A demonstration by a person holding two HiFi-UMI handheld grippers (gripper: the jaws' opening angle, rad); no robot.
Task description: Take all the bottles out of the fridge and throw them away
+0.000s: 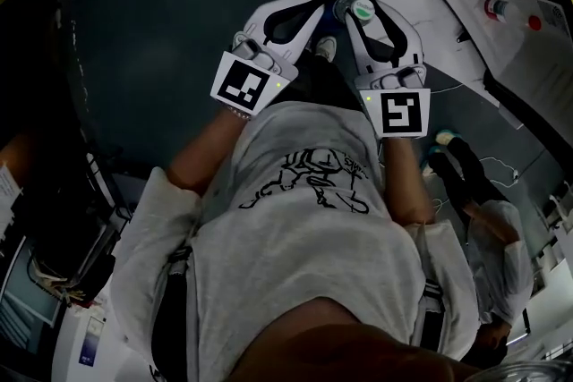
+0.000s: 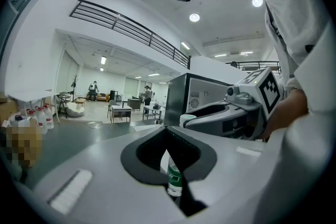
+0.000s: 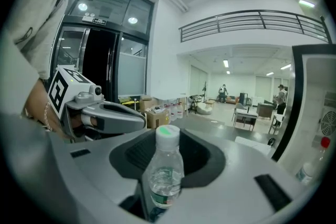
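In the head view both grippers are held side by side in front of the person's grey shirt. My right gripper (image 1: 365,18) is shut on a clear water bottle (image 1: 362,9) with a white and green cap. In the right gripper view that bottle (image 3: 165,173) stands upright between the jaws. My left gripper (image 1: 304,13) is to its left. In the left gripper view a second bottle (image 2: 175,178) with a green label sits low in the narrow gap between the jaws, which are pinched on it. Each gripper shows in the other's view: the right gripper (image 2: 231,115), the left gripper (image 3: 100,113).
A dark-framed fridge (image 3: 310,113) with bottles inside stands at the right, and it also shows as a grey box (image 2: 202,94). Bottles and cartons (image 3: 157,113) line the far wall on a dark floor (image 1: 179,31). Another person (image 1: 488,237) stands at the right.
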